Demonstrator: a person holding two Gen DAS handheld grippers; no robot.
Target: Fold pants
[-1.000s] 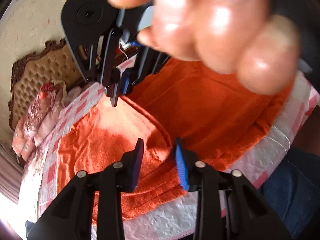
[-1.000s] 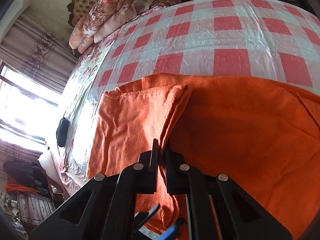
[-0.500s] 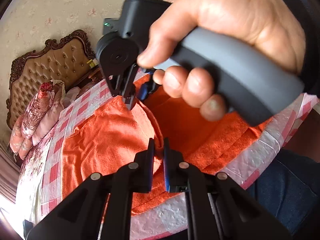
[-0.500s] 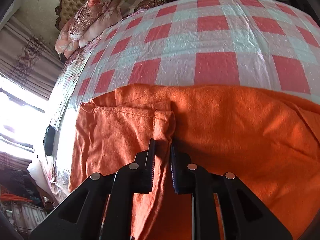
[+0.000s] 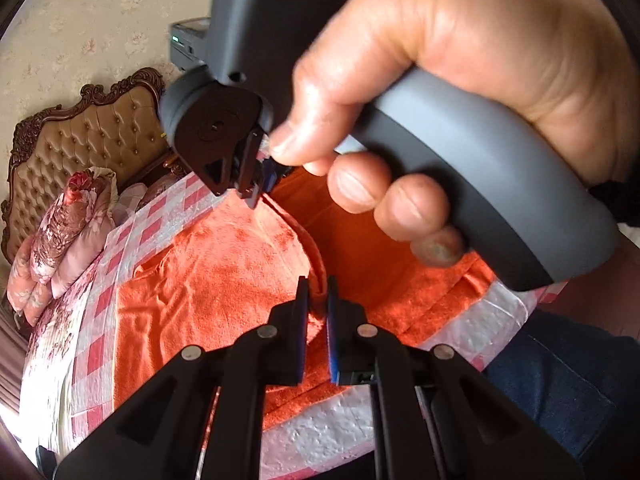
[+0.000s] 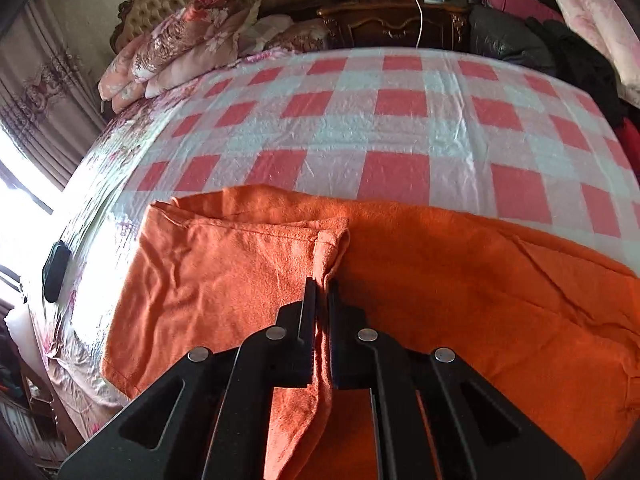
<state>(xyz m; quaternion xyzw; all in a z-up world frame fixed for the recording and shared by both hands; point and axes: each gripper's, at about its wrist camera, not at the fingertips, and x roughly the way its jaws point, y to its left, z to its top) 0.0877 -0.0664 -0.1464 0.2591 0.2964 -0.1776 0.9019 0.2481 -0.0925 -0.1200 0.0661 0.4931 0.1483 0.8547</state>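
Left wrist only: right hand (image 5: 460, 92) around right gripper (image 5: 256, 196).

One orange pants (image 6: 440, 280), two grippers (image 5: 317, 300) (image 6: 322, 296), one headboard (image 5: 80, 140), one hand (image 5: 460, 92)

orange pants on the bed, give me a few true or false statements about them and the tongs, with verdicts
1. The orange pants lie on a red and white checked bedspread. True.
2. The right tongs hang open above bare bedspread. False: they are shut on a raised ridge of the pants.
3. The left tongs pinch a fold of the pants. True.
4. The pants are blue denim. False: they are an orange, towel-like fabric.
5. In the left wrist view a hand grips the handle of the right tongs. True.
6. The pants hang from a hanger. False: they rest on the bed, lifted only where the tongs grip them.
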